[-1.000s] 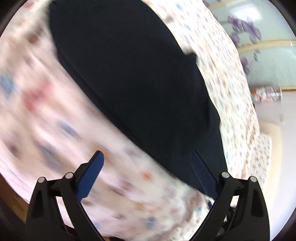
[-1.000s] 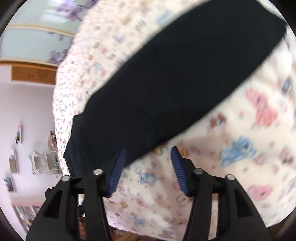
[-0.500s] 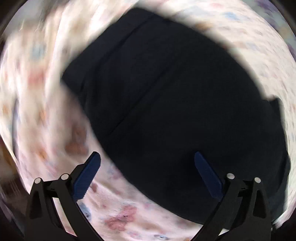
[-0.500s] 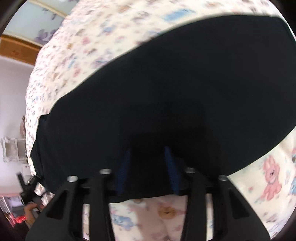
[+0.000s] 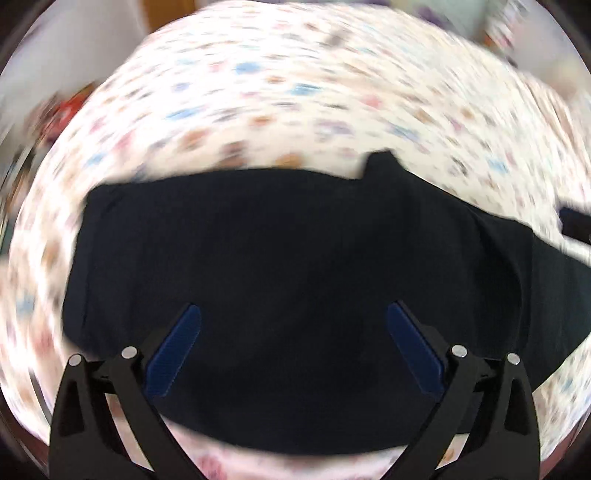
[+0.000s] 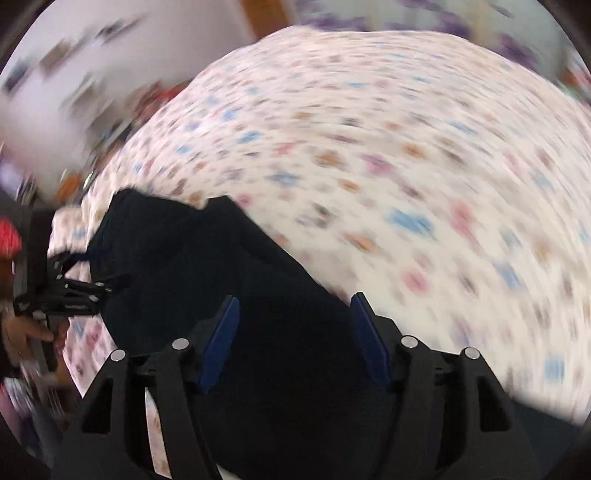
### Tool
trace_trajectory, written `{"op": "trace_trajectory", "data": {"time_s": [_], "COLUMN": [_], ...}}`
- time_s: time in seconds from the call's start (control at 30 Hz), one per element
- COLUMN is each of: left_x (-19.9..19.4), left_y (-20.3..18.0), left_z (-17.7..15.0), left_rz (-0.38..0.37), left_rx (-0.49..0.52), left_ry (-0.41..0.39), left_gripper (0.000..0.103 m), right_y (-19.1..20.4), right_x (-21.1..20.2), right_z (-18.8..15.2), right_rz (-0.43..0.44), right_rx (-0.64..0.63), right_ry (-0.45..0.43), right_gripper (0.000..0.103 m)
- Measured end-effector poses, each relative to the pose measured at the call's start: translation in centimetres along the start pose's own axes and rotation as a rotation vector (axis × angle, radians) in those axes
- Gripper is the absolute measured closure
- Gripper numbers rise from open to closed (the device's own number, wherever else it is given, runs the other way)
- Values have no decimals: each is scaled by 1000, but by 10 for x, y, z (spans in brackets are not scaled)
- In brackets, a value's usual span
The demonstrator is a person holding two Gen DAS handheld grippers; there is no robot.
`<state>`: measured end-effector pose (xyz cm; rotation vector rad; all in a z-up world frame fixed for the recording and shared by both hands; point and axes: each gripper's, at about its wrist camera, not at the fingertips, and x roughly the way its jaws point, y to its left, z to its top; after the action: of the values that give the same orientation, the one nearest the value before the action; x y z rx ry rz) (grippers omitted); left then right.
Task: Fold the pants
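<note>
The dark navy pants lie folded lengthwise in a long band on the bed sheet. My left gripper hangs over their middle, pointing steeply down, jaws wide open and nothing between the blue pads. In the right wrist view the pants run from the lower middle up to the left. My right gripper is above one end of them with its jaws opening; the pads stand apart from the cloth. The left gripper shows at the far left edge, held by a hand.
The sheet is white with small coloured animal prints and spreads widely beyond the pants. A pale wall with small items and a wooden strip lie past the bed's far edge. Both views are motion-blurred.
Both views have rolled and swung, so the pants now cross the left view sideways. The right jaws narrowed over the cloth, then widened. The left jaws stayed wide.
</note>
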<state>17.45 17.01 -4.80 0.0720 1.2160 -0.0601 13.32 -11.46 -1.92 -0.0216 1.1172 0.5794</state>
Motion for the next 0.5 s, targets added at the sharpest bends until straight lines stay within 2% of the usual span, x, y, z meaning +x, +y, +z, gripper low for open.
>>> {"op": "trace_trajectory", "data": {"time_s": [0.03,0.1,0.3,0.37,0.43,0.5], "left_x": [5,14,41,46,48,49], "left_y": [-4,-8,14,29,38,40], "left_z": [8,19,19,9,4,1], "left_rz": [0,-5,11,-41,-65,-62], "left_rx": [16,19,-27,-93,-136,-132], "left_ry": [9,29,116,126,126,124], "left_gripper": [2,2,2,2,2,2], "right_y": [3,16,30,29,29,25], "right_x": [12,31,82,94,110,118], "right_z": [11,25,35,36,33,32], "right_rz": [13,25,79,95,83,88], "right_rx": [-26,-106,-253,-269,-297,-289], "right_ry": [17,56,236,280,354,387], "right_gripper": [41,51,51,54,62,79]}}
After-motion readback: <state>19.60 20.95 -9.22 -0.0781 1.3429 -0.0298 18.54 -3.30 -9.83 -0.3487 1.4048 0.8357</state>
